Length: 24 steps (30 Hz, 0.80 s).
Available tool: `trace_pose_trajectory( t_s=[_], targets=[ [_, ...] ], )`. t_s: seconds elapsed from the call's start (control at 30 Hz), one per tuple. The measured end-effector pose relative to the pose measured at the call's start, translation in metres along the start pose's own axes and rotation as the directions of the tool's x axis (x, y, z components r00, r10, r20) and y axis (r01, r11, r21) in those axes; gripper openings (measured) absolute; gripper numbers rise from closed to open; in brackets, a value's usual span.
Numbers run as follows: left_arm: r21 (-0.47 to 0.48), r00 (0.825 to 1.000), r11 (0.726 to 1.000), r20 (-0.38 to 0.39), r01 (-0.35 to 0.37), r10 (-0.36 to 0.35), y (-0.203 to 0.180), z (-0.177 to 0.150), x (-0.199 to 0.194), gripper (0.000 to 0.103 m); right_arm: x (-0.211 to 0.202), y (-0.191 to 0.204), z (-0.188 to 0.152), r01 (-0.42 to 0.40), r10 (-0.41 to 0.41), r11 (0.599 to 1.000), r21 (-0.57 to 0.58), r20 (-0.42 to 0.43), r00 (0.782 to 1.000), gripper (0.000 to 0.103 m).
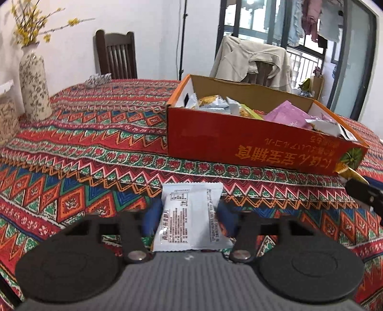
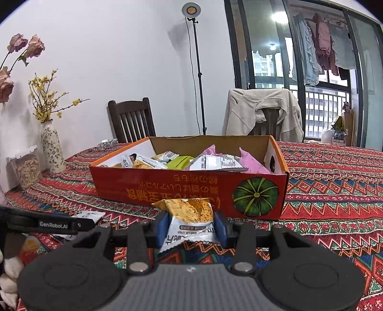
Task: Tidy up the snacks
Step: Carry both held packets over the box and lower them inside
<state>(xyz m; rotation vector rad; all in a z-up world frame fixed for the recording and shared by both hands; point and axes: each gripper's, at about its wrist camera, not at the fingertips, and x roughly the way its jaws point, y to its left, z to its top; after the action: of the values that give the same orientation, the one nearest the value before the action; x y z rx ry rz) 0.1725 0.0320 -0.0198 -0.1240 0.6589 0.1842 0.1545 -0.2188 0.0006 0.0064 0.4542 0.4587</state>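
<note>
Left gripper: fingers pinching a white packet by its two sides, blue pads pressed against it; printed back of the packet facing up, low over the cloth, in front of the box.
Right gripper: fingers pinching a yellow packet, blue pads on either side of its white lower half; yellow top of the packet standing just before the box's front wall.
Box: red and orange cardboard, open at the top, resting on the worktop; yellow lettering upside down on the near wall, green pumpkin picture at its right end.
Box contents: many snack packets heaped inside, among them pink, green, white and yellow ones.
Cloth: red, green and blue zigzag pattern, covering the whole worktop.
Left gripper in the right view: dark arm with white lettering at the left edge, white packet corner showing just beyond it.
Vase: floral pattern, yellow blossom twigs, far left on the worktop, well apart from the box.
Jar: clear, filled with pale seeds, just beside the vase.
Chairs: dark wooden one behind the worktop; another draped with a beige jacket.
Lamp: on a tall stand by the wall, lit.
Window: laundry hanging behind the glass.
</note>
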Motion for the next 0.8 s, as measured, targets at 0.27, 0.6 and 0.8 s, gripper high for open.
trace_pose_trajectory(
  t_s=[0.27,0.6,0.8],
  targets=[
    [0.0,0.997,0.999,0.055,0.045,-0.045,0.0,-0.004,-0.012,0.043,0.0,0.0,-0.001,0.0,0.0,1.0,-0.002,0.004,1.0,0.041],
    [0.003,0.989,0.999,0.14,0.053,-0.053,0.0,0.001,-0.032,0.043,-0.013,0.002,-0.001,-0.016,0.016,1.0,0.002,0.046,0.999,0.041],
    [0.0,0.976,0.997,0.203,0.074,-0.072,-0.002,0.022,-0.053,0.043,-0.031,0.004,0.012,-0.037,0.036,0.999,0.0,0.105,0.994,0.041]
  ],
)
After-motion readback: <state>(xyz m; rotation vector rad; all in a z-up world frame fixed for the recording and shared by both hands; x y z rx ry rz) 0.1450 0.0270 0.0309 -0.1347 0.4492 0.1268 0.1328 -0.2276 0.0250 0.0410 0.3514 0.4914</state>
